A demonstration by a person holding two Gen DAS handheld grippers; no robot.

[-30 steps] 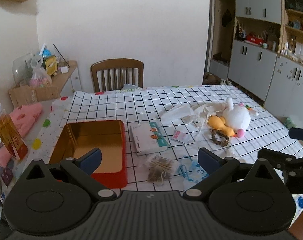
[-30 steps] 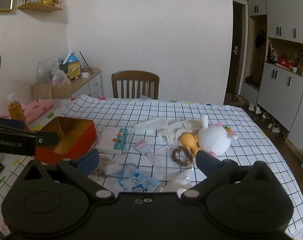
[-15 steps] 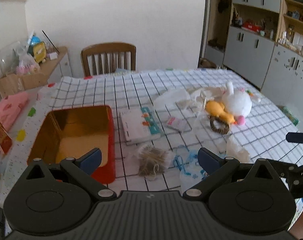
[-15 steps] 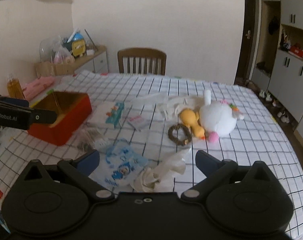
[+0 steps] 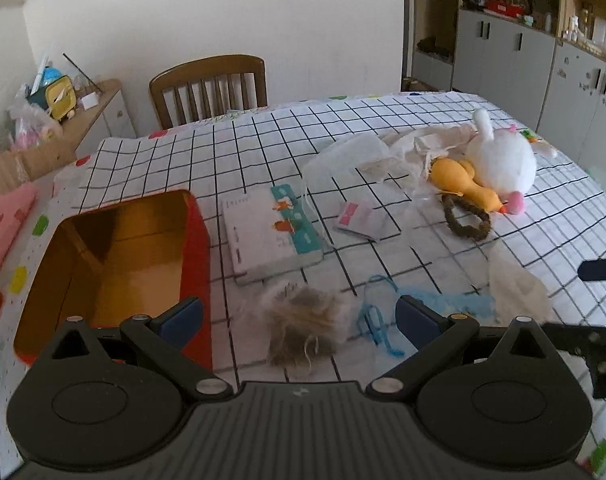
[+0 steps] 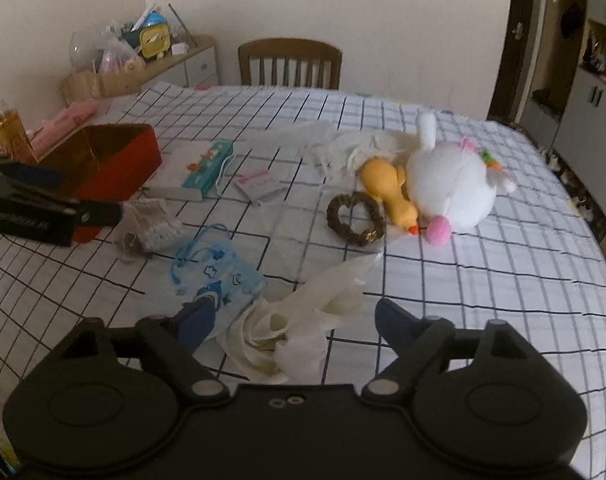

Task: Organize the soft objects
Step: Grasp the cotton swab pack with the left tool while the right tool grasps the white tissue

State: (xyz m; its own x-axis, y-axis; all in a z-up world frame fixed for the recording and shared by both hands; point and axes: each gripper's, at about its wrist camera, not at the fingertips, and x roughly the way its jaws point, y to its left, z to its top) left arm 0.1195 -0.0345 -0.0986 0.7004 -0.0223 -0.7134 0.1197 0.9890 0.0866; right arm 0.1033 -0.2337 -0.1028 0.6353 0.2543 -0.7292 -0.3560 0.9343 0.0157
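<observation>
Nothing lies in the red tin box [image 5: 115, 248] at the left of the left-wrist view; its gold interior is bare, so I judge the sorting barely begun. Every soft thing sits loose on the checked tablecloth [image 5: 543, 240]: the white plush toy [image 6: 449, 182] and the yellow rubber duck [image 6: 389, 190] touching it at right of centre, a brown braided ring [image 6: 353, 220] just beside the duck, a knitted pouch [image 6: 153, 224] near the box, a blue drawstring bag [image 6: 213, 272] and a crumpled white plastic bag [image 6: 303, 320] low in the frame. A small book [image 5: 271, 236] and a pink-labelled packet [image 5: 359, 218] lie between box and toys.

The right gripper [image 6: 291, 320] has just been closing its jaws somewhat, yet they stand apart, straddling the crumpled plastic bag without the pads pressing on it. The left gripper [image 5: 299, 314] also stands wide apart, empty, poised above the knitted pouch at the lower centre of its view. All the picking and placing remains.
</observation>
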